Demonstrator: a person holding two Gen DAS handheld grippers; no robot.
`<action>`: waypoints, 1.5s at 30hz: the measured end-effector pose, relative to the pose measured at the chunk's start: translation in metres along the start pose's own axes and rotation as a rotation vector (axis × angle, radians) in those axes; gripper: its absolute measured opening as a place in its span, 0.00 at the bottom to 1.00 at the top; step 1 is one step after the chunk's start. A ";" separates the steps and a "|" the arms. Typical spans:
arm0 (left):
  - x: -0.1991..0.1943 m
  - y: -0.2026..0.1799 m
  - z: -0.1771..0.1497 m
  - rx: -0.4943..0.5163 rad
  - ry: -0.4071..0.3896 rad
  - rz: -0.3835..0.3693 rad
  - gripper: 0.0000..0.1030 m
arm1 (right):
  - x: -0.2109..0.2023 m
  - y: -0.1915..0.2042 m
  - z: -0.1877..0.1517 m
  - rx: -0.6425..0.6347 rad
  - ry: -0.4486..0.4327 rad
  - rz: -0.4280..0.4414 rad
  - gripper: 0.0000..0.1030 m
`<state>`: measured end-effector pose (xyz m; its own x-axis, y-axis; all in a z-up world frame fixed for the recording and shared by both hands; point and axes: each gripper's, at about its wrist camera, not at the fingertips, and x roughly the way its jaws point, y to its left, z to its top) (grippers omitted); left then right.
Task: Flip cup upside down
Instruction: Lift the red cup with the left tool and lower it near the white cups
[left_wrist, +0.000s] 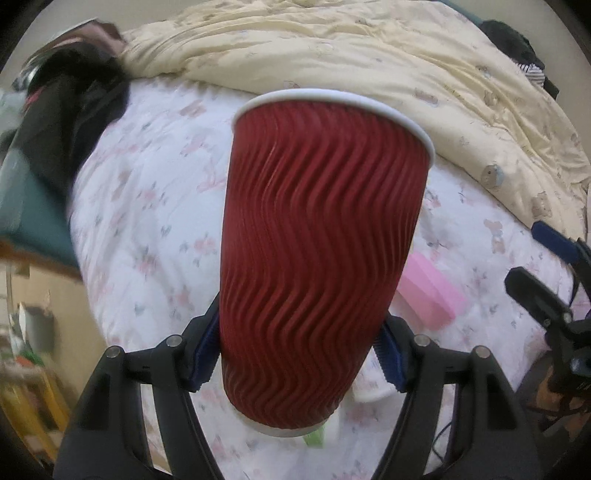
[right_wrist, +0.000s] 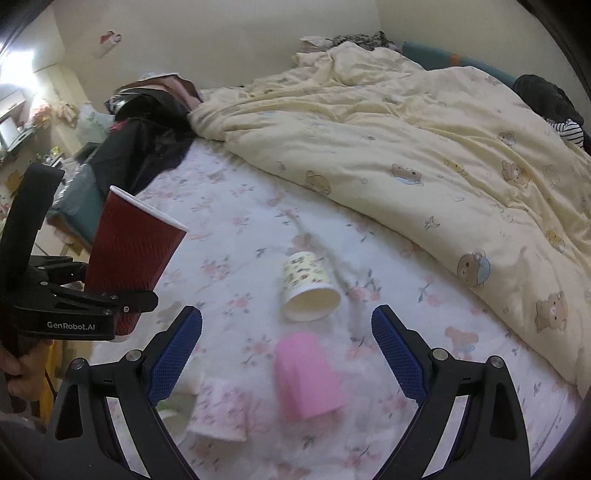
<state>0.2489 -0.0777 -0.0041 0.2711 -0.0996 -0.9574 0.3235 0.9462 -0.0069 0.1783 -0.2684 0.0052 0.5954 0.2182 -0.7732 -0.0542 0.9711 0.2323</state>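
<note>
— Red ribbed paper, that was the cup (right_wrist: 129, 254), at the left edge of the right wrist view, lifted clear of the bed sheet (right_wrist: 236, 206) with its white rim uppermost and leaning to the right.

— And what held it?

— The left gripper (left_wrist: 295, 354). In its own view the blue pads (left_wrist: 205, 360) pressed the lower wall of the cup from both sides, so the jaws were closed on it, near the base. The cup filled the middle of that frame, rim toward the top.

— So was the flip done?

— I judged not. The cup had been picked up, but its mouth faced up and away; the turn-over and the setting down, rim on the sheet, were left.

— Further right?

— At centre of the right wrist view a patterned cup (right_wrist: 308, 286) lay on its side, mouth toward the camera. Below it a pink cup (right_wrist: 308, 376) lay tipped over, and a floral cup (right_wrist: 221, 410) sat at lower left of that. The right gripper (right_wrist: 286, 354) hung above them, jaws wide apart, holding nothing. The cream quilt (right_wrist: 424, 147) covered the upper right.
</note>
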 end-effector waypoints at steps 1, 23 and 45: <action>-0.006 0.001 -0.009 -0.032 -0.003 -0.013 0.66 | -0.007 0.004 -0.005 -0.008 -0.001 0.008 0.93; -0.038 -0.010 -0.196 -0.413 -0.001 -0.092 0.66 | -0.094 0.020 -0.122 -0.026 0.016 0.073 0.93; 0.072 -0.073 -0.223 -0.726 0.213 -0.141 0.67 | -0.082 -0.047 -0.152 0.174 0.059 0.015 0.93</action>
<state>0.0425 -0.0854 -0.1373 0.0670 -0.2425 -0.9678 -0.3546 0.9009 -0.2503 0.0103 -0.3170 -0.0319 0.5471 0.2425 -0.8012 0.0797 0.9377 0.3382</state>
